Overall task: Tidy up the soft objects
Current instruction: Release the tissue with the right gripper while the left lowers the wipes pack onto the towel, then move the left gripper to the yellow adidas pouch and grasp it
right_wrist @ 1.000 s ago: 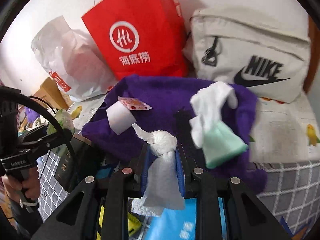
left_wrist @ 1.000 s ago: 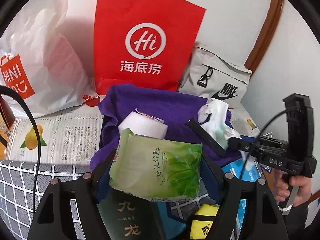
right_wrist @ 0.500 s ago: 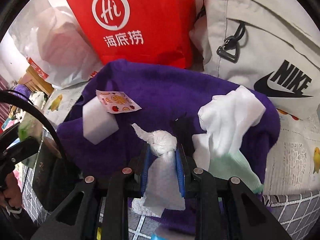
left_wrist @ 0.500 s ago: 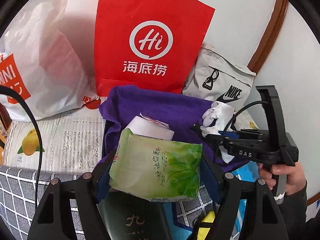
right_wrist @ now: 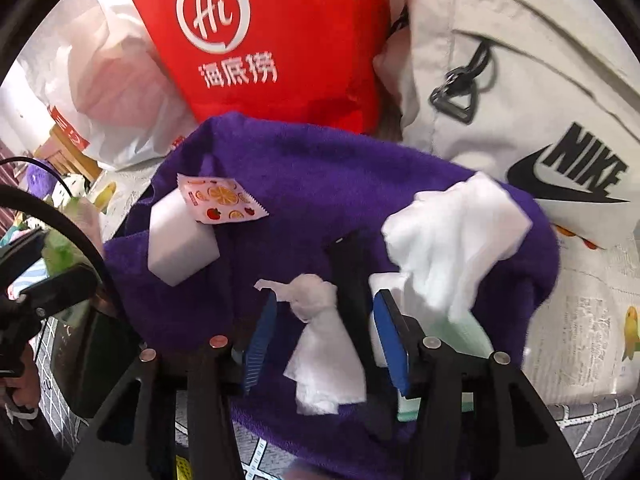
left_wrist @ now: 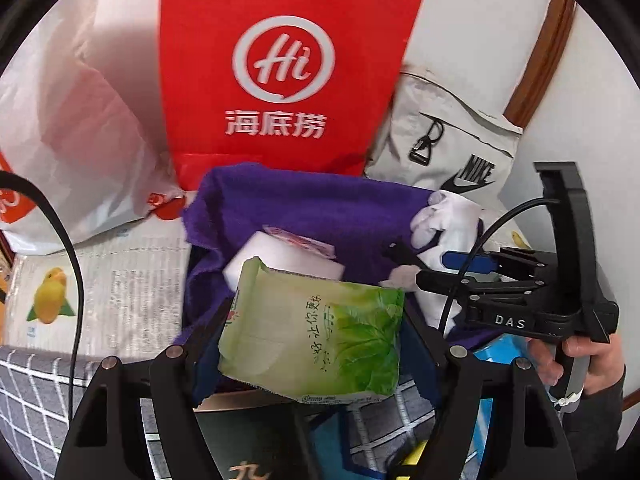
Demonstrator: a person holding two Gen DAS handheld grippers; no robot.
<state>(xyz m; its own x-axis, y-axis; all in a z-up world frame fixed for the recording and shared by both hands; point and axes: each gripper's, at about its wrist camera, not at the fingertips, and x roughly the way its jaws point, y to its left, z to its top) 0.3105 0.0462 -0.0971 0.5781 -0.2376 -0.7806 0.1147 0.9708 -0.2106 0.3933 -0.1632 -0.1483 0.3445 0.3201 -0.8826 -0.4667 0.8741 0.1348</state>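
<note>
My left gripper [left_wrist: 316, 344] is shut on a green tissue pack [left_wrist: 316, 338], held just in front of a box lined with a purple towel [left_wrist: 312, 204]. A white sponge block [left_wrist: 280, 258] with a fruit-print sachet [right_wrist: 218, 200] and a white cloth [right_wrist: 456, 236] lie on the purple towel [right_wrist: 320, 184]. My right gripper [right_wrist: 326, 328] is open over the towel; a twisted white tissue [right_wrist: 324, 332] lies loose between its blue pads [right_wrist: 260, 332]. The right gripper also shows in the left wrist view [left_wrist: 404, 258].
A red Hi paper bag [left_wrist: 280, 68] stands behind the box, a white plastic bag [left_wrist: 68, 120] to its left and a grey Nike bag [right_wrist: 520, 92] to its right. Newspaper [left_wrist: 112, 276] covers the surface; a checked cloth [left_wrist: 32, 392] hangs at the front edge.
My right gripper moved forward over the towel and opened, letting go of the white tissue. My left gripper, with the green pack, moved slightly closer to the box.
</note>
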